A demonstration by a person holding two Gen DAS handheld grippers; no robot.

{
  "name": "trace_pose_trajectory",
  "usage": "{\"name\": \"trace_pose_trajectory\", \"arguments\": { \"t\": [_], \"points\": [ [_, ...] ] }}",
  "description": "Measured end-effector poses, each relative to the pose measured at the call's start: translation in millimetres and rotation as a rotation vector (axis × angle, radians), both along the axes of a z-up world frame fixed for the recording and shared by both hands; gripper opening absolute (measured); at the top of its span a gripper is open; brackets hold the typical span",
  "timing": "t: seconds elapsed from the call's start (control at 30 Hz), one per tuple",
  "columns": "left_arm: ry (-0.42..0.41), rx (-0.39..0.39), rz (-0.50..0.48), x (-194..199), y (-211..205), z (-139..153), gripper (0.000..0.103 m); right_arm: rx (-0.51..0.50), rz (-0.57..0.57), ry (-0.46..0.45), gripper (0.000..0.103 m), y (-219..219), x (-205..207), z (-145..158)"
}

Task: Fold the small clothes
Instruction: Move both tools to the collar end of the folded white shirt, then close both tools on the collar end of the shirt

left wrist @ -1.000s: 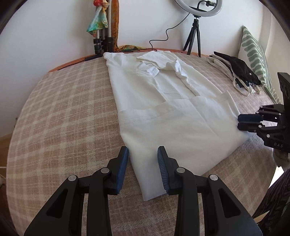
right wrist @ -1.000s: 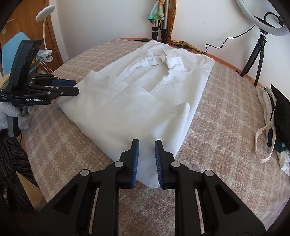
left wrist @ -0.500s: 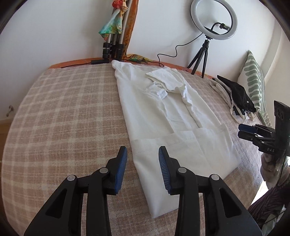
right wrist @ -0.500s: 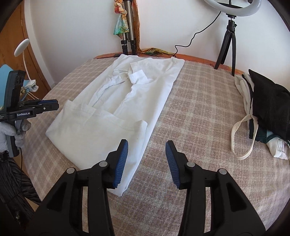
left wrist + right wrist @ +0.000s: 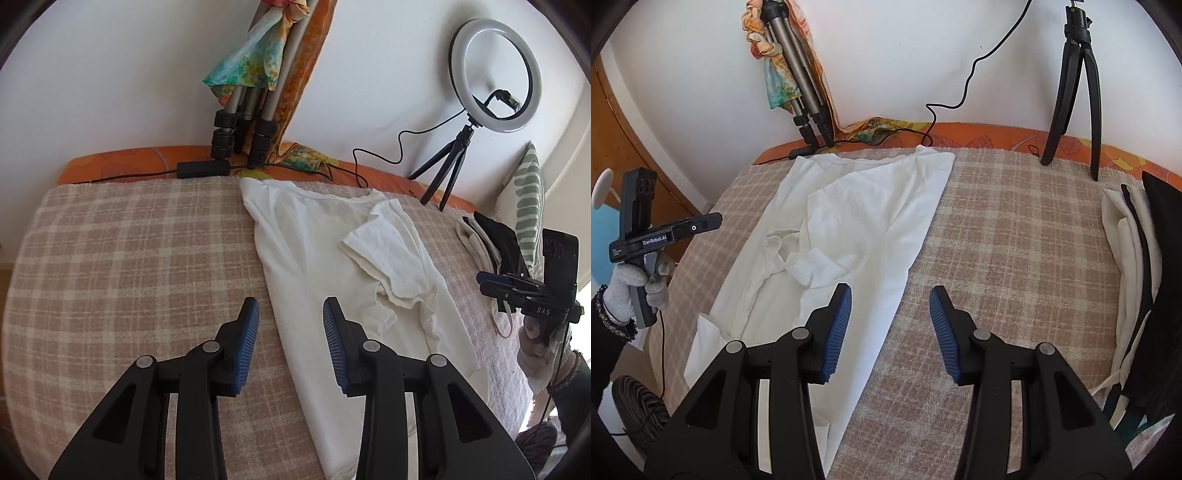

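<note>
A white shirt (image 5: 332, 258) lies flat on the checked bed cover, its sides folded in to a long strip with a sleeve on top; it also shows in the right wrist view (image 5: 857, 221). My left gripper (image 5: 291, 314) is open and empty, above the shirt's left edge. My right gripper (image 5: 891, 299) is open and empty, above the shirt's right edge. Each gripper shows in the other's view: the right one (image 5: 484, 282) beyond the shirt's right side, the left one (image 5: 716, 220) off its left side.
The checked cover (image 5: 129, 258) spans the bed. A tripod with scarves (image 5: 243, 110) and a ring light (image 5: 495, 77) stand at the far wall. Black and cream clothes (image 5: 1137, 277) lie at the right, next to a striped pillow (image 5: 528, 214).
Both grippers moved from the shirt's near hem toward its upper half. The right gripper went from nearly shut to open. The folded-up lower part has dropped out of the left view.
</note>
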State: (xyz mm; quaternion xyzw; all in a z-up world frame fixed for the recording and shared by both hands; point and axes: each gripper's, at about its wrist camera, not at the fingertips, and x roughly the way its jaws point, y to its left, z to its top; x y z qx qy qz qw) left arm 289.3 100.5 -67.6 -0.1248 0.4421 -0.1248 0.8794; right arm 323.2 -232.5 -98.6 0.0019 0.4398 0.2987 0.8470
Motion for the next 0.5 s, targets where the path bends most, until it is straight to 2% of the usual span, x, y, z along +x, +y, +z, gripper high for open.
{"name": "trace_pose_trajectory", "arguments": {
  "t": [0.23, 0.4, 0.5],
  "points": [
    [0.019, -0.117, 0.025, 67.6, 16.5, -19.0, 0.034, 0.109, -0.024, 0.090, 0.047, 3.5, 74.8, -16.8],
    [0.035, -0.188, 0.051, 101.0, 21.9, -34.3, 0.034, 0.132, -0.045, 0.113, 0.047, 12.5, 116.7, -29.2],
    [0.047, -0.161, 0.032, 116.5, 13.9, -41.4, 0.034, 0.128, -0.038, 0.131, 0.047, 23.5, 135.8, -37.3]
  ]
}}
